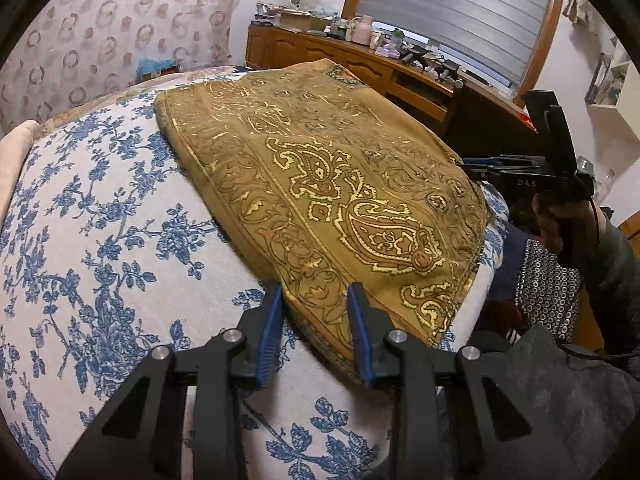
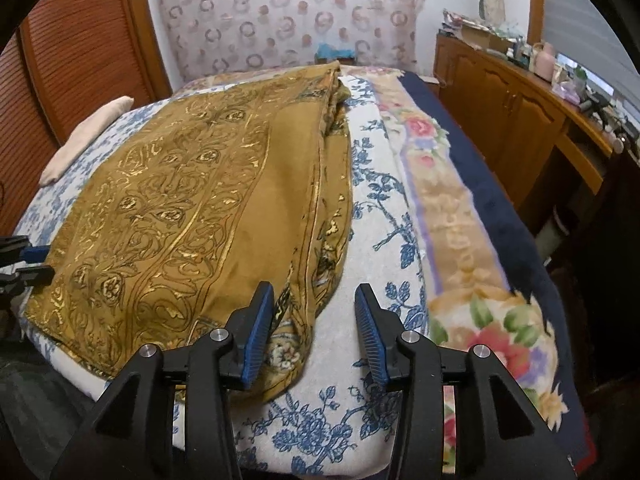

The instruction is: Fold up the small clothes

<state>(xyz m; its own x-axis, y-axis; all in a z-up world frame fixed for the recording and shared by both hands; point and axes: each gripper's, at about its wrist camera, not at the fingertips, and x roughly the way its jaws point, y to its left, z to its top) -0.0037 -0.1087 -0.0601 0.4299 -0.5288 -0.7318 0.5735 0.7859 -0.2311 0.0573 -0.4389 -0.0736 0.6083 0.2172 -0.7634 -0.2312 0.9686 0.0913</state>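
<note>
A mustard-gold cloth with a paisley pattern (image 1: 320,184) lies folded on the blue-floral white bedcover (image 1: 100,220). My left gripper (image 1: 316,300) is open, its fingers astride the cloth's near corner, low over it. My right gripper (image 2: 314,300) is open at the cloth's (image 2: 192,208) other near corner; its left pad (image 2: 260,312) lies over the cloth edge, its right pad over bare bedcover (image 2: 384,216). The right gripper also shows in the left wrist view (image 1: 476,166) at the cloth's right edge. The left gripper shows in the right wrist view (image 2: 34,262) at the left edge.
A rose-patterned blanket with a navy border (image 2: 472,216) lies right of the bedcover. A pink folded item (image 2: 88,136) sits at the far left. A wooden cabinet with clutter (image 1: 360,60) runs along the window wall. A patterned curtain (image 2: 288,16) hangs behind the bed.
</note>
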